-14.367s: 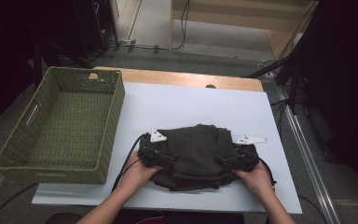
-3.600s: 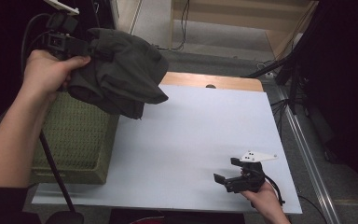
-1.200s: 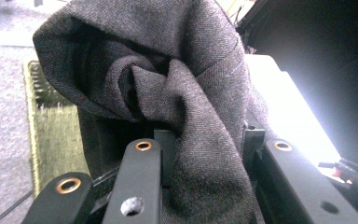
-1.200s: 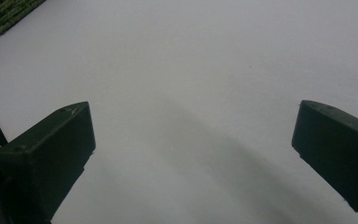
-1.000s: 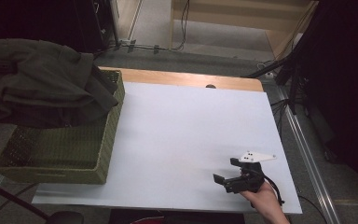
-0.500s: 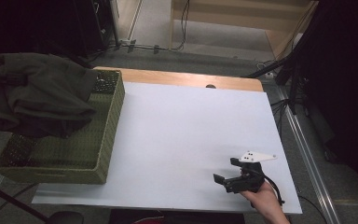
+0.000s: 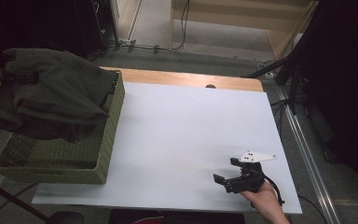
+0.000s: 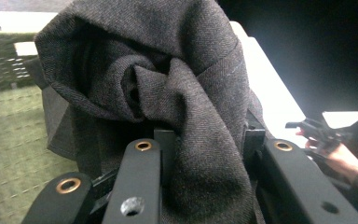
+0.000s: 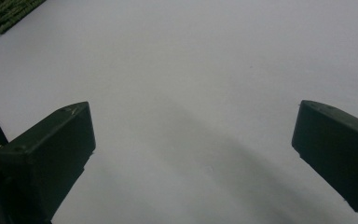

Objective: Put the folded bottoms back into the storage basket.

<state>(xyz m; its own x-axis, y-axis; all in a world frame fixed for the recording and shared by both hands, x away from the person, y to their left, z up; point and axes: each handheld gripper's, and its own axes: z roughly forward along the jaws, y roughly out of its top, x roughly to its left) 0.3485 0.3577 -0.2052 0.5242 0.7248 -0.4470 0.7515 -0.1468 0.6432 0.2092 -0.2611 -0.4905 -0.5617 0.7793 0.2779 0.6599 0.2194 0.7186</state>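
A dark grey-green garment (image 7: pixel 56 98) hangs bunched over the left part of the green woven basket (image 7: pixel 65 163). My left gripper (image 8: pixel 209 154) is shut on a thick fold of that garment (image 8: pixel 168 79), which spills over both jaws. In the high view the cloth covers most of the left gripper (image 7: pixel 16 74), and a fingertip of the left hand shows at the frame's left edge. My right gripper (image 7: pixel 227 171) rests low on the white table sheet near the front right, open, with nothing between its jaws (image 9: pixel 193 140). The right gripper (image 8: pixel 326 128) also appears far off in the left gripper view.
The basket stands at the table's left edge. The white sheet (image 7: pixel 191 135) covers the table, with a wooden strip (image 7: pixel 186 79) along the far edge. Dark stands and cables (image 7: pixel 289 70) flank the right side, beyond the table.
The garment in my left gripper has shifted a little to the right over the basket in the last half second. The right gripper has stayed where it was.
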